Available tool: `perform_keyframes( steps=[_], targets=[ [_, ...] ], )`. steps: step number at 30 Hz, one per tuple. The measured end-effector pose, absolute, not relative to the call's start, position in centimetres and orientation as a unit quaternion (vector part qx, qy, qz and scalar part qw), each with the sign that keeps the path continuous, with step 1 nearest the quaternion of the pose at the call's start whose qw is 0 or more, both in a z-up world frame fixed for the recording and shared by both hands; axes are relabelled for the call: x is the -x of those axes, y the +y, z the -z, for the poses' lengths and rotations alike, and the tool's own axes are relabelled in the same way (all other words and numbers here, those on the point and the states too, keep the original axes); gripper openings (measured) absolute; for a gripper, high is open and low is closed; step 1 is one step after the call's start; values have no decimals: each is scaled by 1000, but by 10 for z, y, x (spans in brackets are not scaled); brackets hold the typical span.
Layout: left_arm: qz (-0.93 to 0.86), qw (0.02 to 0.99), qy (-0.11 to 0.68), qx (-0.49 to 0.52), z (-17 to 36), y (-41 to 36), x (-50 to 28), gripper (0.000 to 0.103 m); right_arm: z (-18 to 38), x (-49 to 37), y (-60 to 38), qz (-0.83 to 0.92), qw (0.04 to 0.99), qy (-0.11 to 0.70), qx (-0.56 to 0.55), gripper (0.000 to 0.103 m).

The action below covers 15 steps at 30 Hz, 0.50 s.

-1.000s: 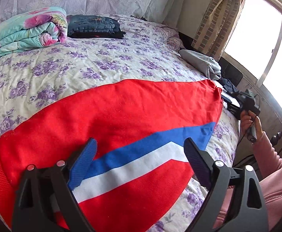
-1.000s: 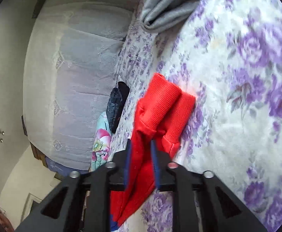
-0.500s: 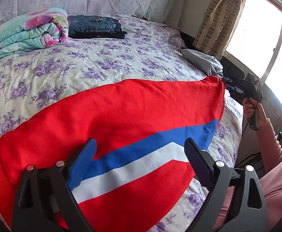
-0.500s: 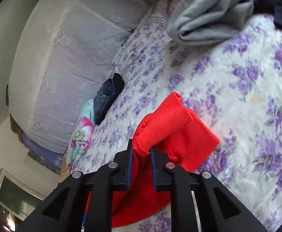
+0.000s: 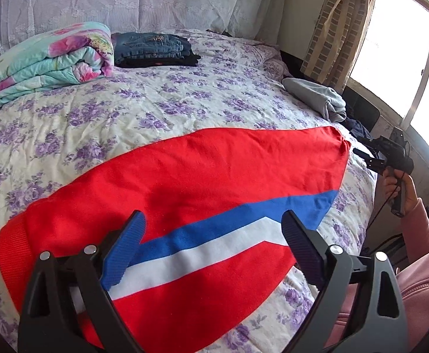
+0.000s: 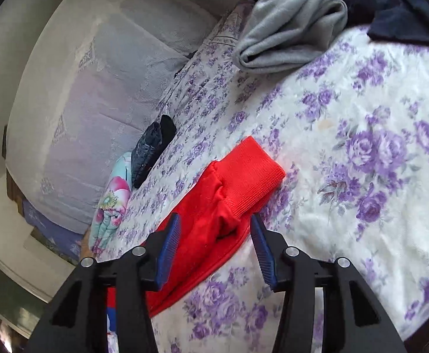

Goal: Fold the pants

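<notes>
Red pants (image 5: 190, 182) with a blue and white stripe lie flat across the floral bedspread (image 5: 132, 111), waistband at the left, leg cuffs at the far right. My left gripper (image 5: 211, 238) is open and hovers over the striped part near the waist. My right gripper (image 6: 215, 241) is open, its jaws on either side of the red ribbed cuff (image 6: 243, 176), which rests on the bed. The right gripper also shows in the left wrist view (image 5: 387, 158), just off the cuff end, held by a hand.
A rolled floral quilt (image 5: 46, 58) and folded jeans (image 5: 152, 48) lie at the bed's head. A grey garment (image 5: 317, 97) lies at the right edge; it also shows in the right wrist view (image 6: 293, 26) beside dark clothing (image 6: 396, 8). A window and curtain stand at the right.
My right gripper has opened and let go of the red cuff, which now lies on the bed. It has drawn back slightly from the pants. The left gripper has barely moved.
</notes>
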<state>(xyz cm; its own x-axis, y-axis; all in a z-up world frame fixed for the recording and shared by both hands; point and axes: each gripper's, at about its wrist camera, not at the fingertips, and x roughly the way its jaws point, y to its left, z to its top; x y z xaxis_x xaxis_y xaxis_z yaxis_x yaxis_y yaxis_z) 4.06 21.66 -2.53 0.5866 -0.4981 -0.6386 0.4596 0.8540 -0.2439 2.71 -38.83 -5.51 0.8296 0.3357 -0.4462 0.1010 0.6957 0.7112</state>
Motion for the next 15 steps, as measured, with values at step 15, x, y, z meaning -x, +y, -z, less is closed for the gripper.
perform_keyframes(
  steps=[15],
  targets=[
    [158, 911, 376, 56, 22, 287, -9, 97, 10, -102, -105, -440, 818, 341, -144, 50]
  ],
)
